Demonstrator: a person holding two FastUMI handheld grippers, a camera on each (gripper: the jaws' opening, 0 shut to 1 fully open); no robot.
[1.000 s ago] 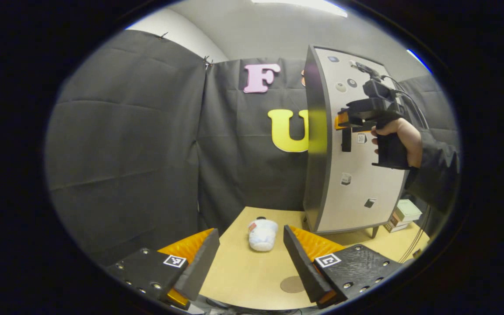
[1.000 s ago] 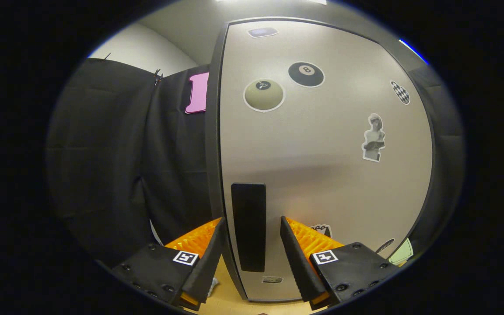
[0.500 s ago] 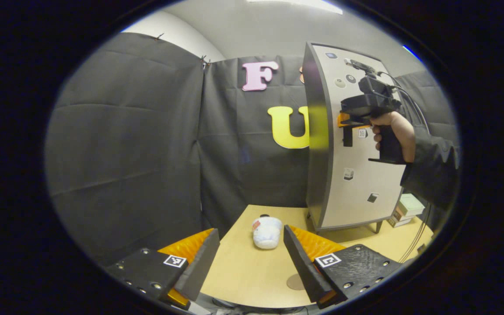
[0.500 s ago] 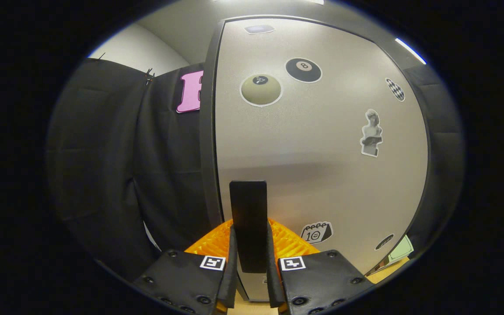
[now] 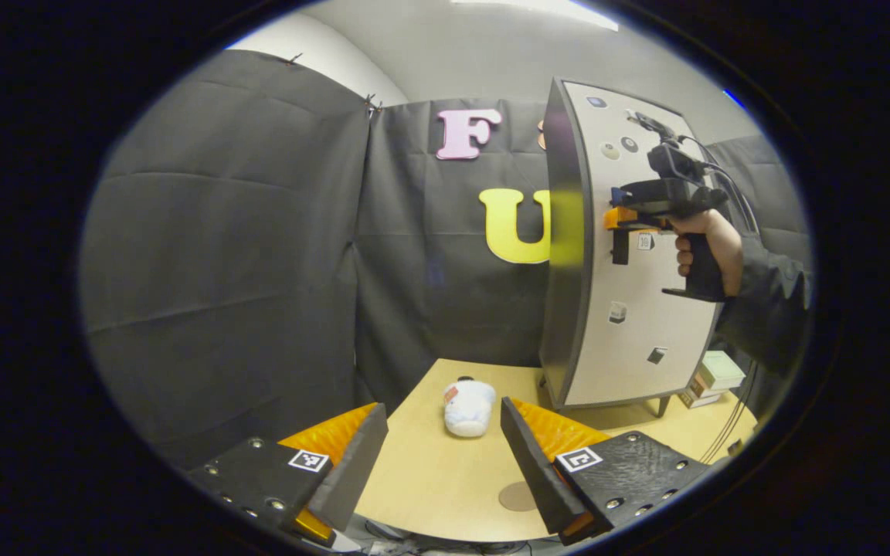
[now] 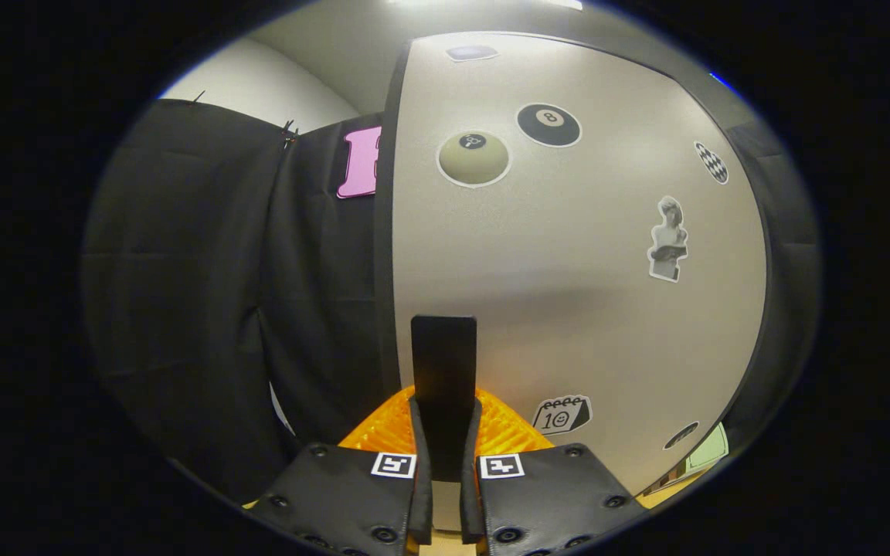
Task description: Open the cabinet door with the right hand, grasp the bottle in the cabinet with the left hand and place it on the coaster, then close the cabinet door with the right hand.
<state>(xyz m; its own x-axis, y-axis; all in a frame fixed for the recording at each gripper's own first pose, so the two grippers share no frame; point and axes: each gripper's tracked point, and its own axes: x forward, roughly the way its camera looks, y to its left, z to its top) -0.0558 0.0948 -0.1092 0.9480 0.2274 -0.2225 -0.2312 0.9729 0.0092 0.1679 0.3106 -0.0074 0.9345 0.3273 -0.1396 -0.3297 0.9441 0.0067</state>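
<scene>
A tall pale cabinet (image 5: 638, 324) with stickers stands on the wooden table (image 5: 429, 479). Its door (image 6: 568, 293) hides the inside. In the right gripper view, my right gripper (image 6: 445, 408) is shut on the door's dark upright handle (image 6: 443, 355), one finger on each side. The left gripper view shows that right gripper (image 5: 630, 220) at the handle (image 5: 619, 249), held by a hand (image 5: 711, 247). My left gripper (image 5: 443, 409) hangs open over the table's near side, with nothing in it. A round brown coaster (image 5: 518, 496) lies just left of its right finger.
A white plush toy (image 5: 468, 407) lies on the table left of the cabinet's foot. Small stacked boxes (image 5: 715, 374) sit to the cabinet's right, and a cable (image 5: 731, 432) trails there. Black cloth walls stand behind and to the left.
My right gripper has closed from open onto the door handle. The left gripper stays open and has barely shifted. The door looks unchanged.
</scene>
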